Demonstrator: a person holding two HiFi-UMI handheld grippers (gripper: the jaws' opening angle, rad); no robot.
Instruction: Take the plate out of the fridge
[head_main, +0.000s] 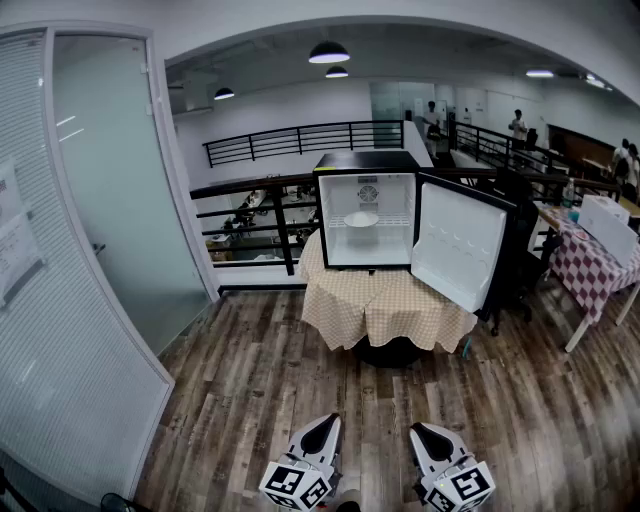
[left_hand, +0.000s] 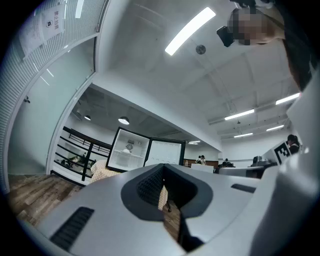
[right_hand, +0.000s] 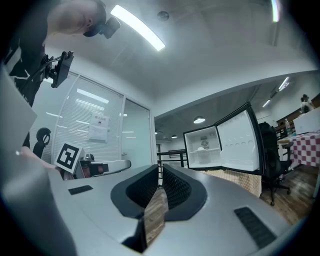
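Plate (head_main: 361, 219) lies untouched in the open fridge (head_main: 366, 160), centre frame; left tongs (head_main: 330, 421) and right tongs (head_main: 418, 429), closed and empty, hover far off at bottom.

Your fridge (head_main: 368, 245) is black outside and white within; the plate (head_main: 361, 219) is white too. The desk cloth (head_main: 385, 305) wears a beige-and-white check, and the far cloth (head_main: 592, 265) a red-and-white one. The floor (head_main: 260, 390) is dark brown woodgrain. Your left gripper (head_main: 322, 428) and right gripper (head_main: 428, 432) are grey, with black-and-white square markers.
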